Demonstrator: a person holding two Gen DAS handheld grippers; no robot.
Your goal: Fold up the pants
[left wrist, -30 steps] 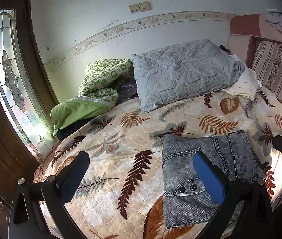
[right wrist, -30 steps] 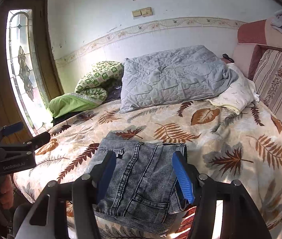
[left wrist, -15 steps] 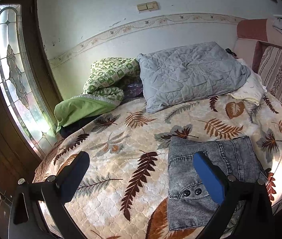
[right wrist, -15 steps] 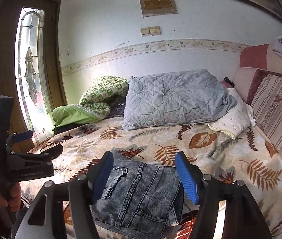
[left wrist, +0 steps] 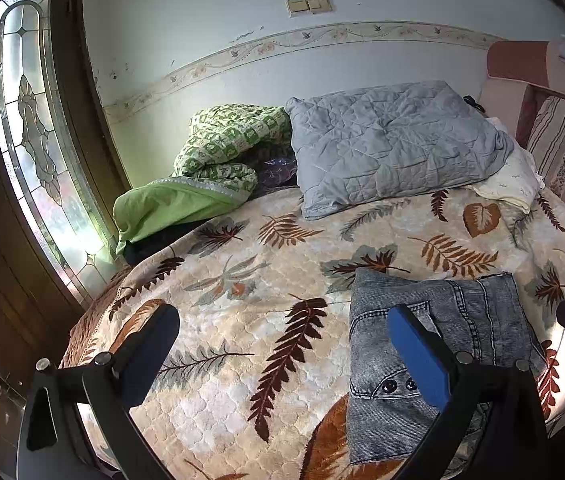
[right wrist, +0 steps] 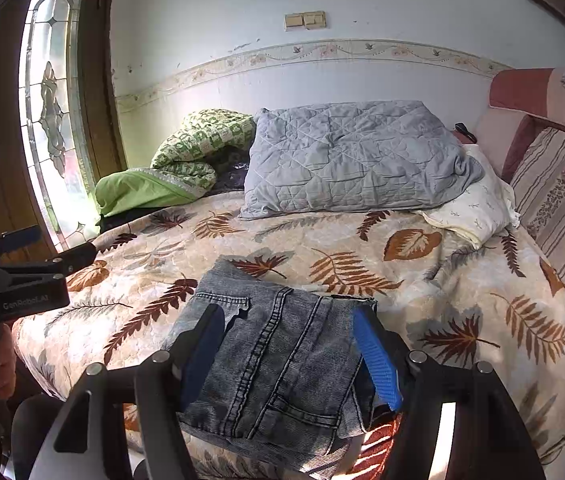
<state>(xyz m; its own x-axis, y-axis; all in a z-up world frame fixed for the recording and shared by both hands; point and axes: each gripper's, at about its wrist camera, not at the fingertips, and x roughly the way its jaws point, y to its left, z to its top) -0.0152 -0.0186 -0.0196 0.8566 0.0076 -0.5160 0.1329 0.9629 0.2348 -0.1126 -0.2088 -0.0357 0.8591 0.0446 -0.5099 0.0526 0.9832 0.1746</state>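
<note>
The grey denim pants (right wrist: 278, 364) lie folded into a compact stack near the front edge of the bed (right wrist: 462, 292), on its leaf-patterned cover. The right gripper (right wrist: 290, 356) hovers over them, fingers spread apart and clear of the cloth. The left gripper (left wrist: 282, 344) hangs beside the stack, fingers wide open, gripping nothing. A grey quilted pillow (left wrist: 394, 144) sits farther back.

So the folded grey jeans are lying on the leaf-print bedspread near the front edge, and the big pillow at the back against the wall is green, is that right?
Not quite. The folded grey jeans do lie on the leaf-print bedspread near its front edge, but the big pillow at the back against the wall is grey, not green. The green thing is the bundled blanket to its left. The right wrist view shows this plainly.
</note>
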